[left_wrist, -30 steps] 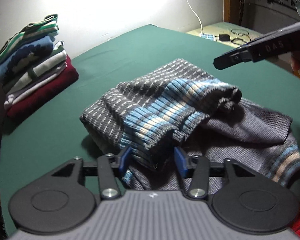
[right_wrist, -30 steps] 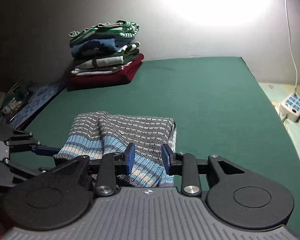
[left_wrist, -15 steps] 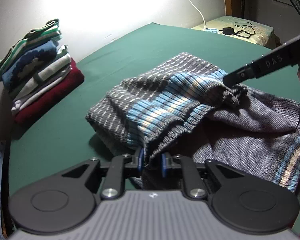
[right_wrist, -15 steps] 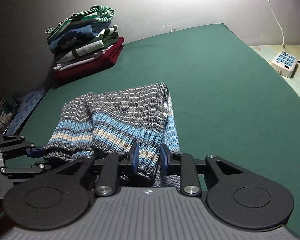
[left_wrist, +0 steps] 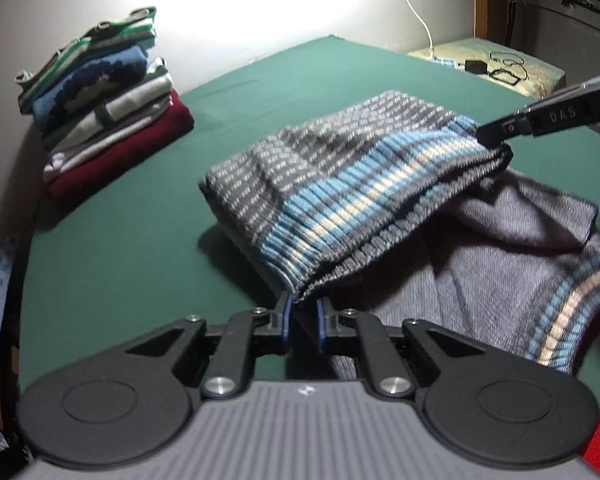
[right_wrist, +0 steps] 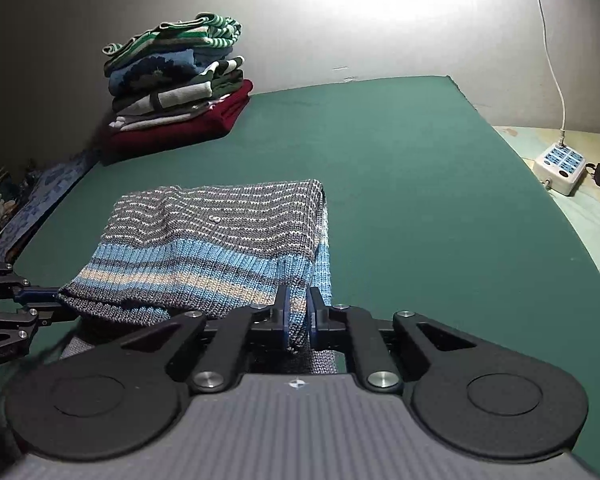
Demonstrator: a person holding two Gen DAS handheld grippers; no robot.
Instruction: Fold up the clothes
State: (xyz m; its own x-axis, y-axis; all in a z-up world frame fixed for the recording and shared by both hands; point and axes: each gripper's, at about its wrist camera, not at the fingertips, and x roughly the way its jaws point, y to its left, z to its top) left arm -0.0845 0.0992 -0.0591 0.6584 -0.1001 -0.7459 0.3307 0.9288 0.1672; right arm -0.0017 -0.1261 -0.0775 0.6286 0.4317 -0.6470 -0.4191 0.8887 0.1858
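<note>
Both tongs, left tongs point(left_wrist: 302, 314) and right tongs point(right_wrist: 297, 314), clamped on striped sweater point(left_wrist: 340, 184) hem, raised mid-fold over green counter point(right_wrist: 400, 168); folded stack point(right_wrist: 176, 80) sits behind; fold unfinished.

text: "DAS" | on: black arm of the right gripper point(left_wrist: 496, 133), white capitals | where: left wrist view, at about 2 o'clock | other: small white emblem on each grey gripper body, unreadable
</note>
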